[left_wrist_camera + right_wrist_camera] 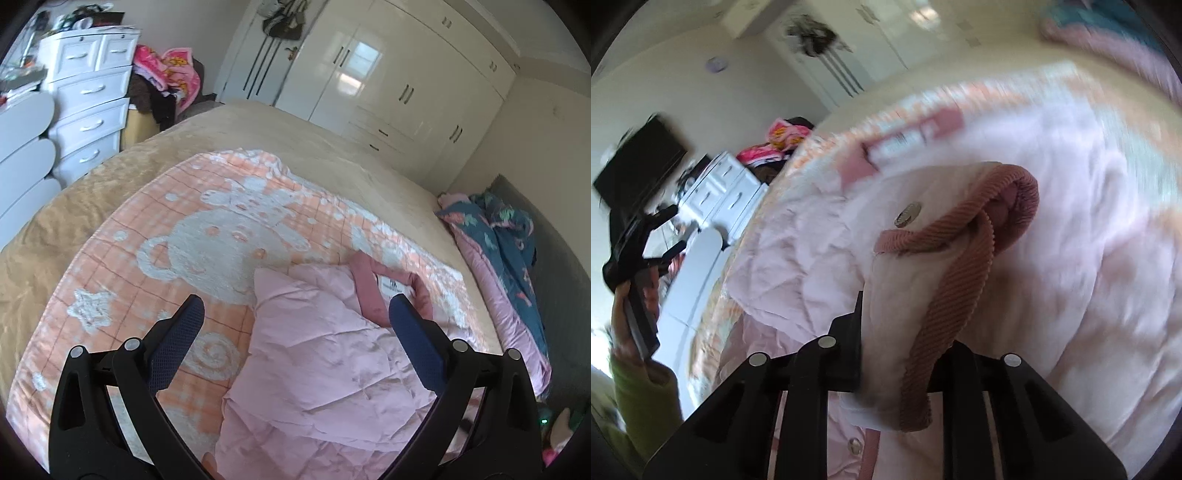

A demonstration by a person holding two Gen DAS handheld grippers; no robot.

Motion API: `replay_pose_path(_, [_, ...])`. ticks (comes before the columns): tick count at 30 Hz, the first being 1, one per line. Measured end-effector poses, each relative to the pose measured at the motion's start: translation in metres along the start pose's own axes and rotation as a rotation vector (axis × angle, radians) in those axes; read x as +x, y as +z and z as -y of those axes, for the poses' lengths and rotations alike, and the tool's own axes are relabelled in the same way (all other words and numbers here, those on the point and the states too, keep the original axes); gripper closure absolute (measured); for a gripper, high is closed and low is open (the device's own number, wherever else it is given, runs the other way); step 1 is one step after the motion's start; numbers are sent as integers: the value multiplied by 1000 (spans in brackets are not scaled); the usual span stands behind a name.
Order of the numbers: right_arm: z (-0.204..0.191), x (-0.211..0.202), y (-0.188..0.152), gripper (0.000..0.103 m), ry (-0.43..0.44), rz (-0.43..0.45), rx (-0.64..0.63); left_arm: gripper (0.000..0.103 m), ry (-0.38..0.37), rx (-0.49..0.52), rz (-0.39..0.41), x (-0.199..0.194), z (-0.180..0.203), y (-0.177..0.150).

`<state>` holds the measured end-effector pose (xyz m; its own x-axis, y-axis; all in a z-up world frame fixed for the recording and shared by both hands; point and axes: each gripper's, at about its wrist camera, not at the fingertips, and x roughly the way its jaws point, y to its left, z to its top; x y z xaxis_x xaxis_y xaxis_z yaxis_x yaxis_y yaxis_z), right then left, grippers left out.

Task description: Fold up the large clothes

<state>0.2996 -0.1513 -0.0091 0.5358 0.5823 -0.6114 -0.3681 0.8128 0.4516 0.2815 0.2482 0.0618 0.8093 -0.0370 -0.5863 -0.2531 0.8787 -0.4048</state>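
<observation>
A pale pink padded jacket (314, 350) with a dusty-rose ribbed collar (365, 291) lies on an orange-pink blanket (207, 240) with a white bear pattern. My left gripper (295, 301) hangs open just above the jacket's collar end, with nothing between its blue pads. In the right wrist view my right gripper (905, 332) is shut on a lifted part of the jacket (897, 302). That part has rose ribbed trim (960, 258) and a metal snap (907, 216). The left gripper (639, 243) shows at far left, held by a hand in a green sleeve.
The blanket lies on a bed with a tan cover (332, 147). A folded dark floral quilt (498, 236) lies along the bed's right edge. A white dresser (88, 110) and a heap of clothes (166, 74) stand beyond the bed, with white wardrobes (388, 74) behind.
</observation>
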Motion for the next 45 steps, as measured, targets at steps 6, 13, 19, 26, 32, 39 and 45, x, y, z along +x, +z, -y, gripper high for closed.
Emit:
replay_pose_path(6, [-11,-26,52,87,-29,141,-156,9,-9,-18,-7,4,0,0])
replay_pose_path(13, [19,3,66,87,-90,104,-165,9,-1,87,-105,44,33,-23])
replay_pose_path(19, [40,22,61,87,-119,66,-120,9,9,182,-181,78,62,-54])
replay_pose_path(26, [53,31,56,81,-146,46,-93,9,3,275,-229,96,82,-76])
replay_pose_path(32, [65,34,54,55,-218,26,-38,9,-12,326,-277,111,94,-93])
replay_pose_path(39, [67,10,60,36,-292,122,-21,9,43,372,-319,129,95,-110])
replay_pose_path(45, [33,16,58,28,-252,102,-159,8,35,351,-344,142,86,-118])
